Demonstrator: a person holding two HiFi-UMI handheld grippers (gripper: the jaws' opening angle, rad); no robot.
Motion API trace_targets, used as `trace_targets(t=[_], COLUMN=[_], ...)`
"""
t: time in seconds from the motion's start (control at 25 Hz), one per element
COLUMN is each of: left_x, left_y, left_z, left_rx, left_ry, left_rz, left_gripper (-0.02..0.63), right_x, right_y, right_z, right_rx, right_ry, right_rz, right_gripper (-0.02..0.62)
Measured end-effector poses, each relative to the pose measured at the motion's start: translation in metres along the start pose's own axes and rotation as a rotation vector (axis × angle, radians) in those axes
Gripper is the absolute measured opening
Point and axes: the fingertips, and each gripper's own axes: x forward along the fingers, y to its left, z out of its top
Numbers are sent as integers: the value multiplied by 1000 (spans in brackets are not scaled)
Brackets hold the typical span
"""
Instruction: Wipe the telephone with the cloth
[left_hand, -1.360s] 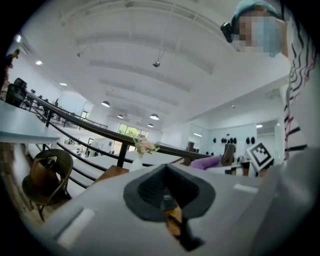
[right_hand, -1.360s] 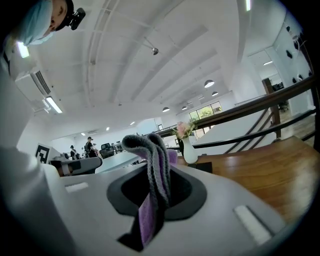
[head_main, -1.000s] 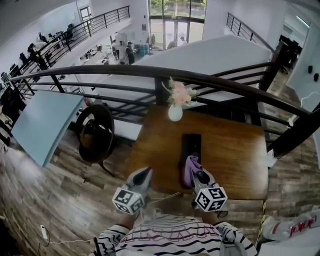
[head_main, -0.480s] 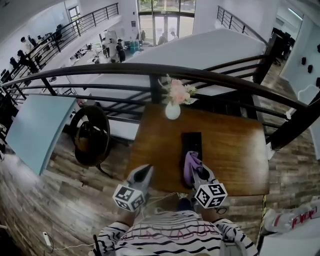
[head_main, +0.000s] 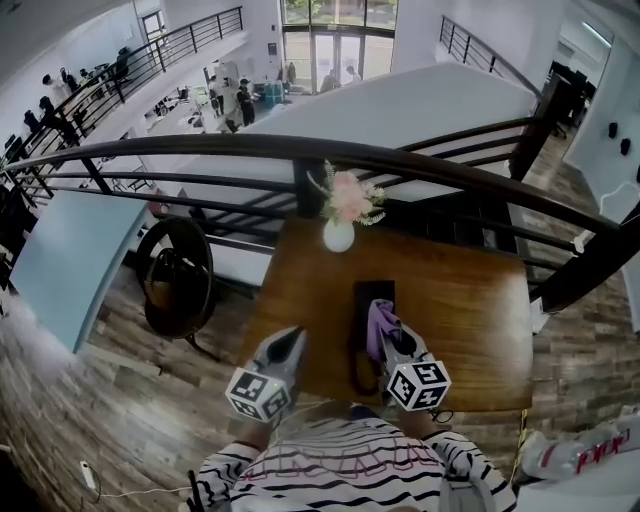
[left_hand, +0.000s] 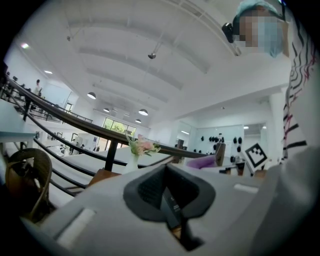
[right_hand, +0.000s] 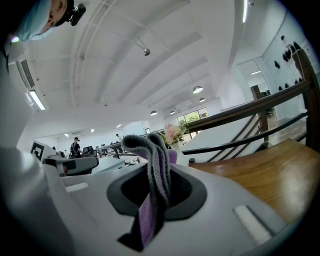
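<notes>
- Looking for the telephone (head_main: 372, 297)?
- Flat on the bench (head_main: 470, 310), just ahead of the right claw (head_main: 392, 342). Dark and hard, likely slick, and probably apt to slide under a push.
- And the cloth (head_main: 380, 322)?
- Pinched tight in that right claw by a bunched fold. Soft, limp and light, hanging over the telephone's near end. Best kept gripped there.
- Left claw (head_main: 288, 342)?
- Closed on nothing, at the bench's near edge. Could steady the telephone's side.

Ribbed knit cloth (right_hand: 156, 167) and smooth, glossy wooden table (head_main: 470, 320).
</notes>
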Motion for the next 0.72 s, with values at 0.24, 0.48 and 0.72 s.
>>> trace_targets(t=[0.24, 0.48, 0.72], left_x=[22, 31, 27], left_y=[7, 14, 22], left_z=[-3, -10, -15], left_rx=[-10, -27, -43], left_ry=[-1, 2, 14], left_rz=[30, 68, 112], left_gripper=[-2, -2, -2], right_x=[33, 75, 116], right_y=[-28, -48, -61], right_z=[-4, -28, -57], right_rx=[-26, -58, -56], right_ry=[39, 117, 192], right_rz=[4, 3, -13], right_gripper=[49, 49, 49])
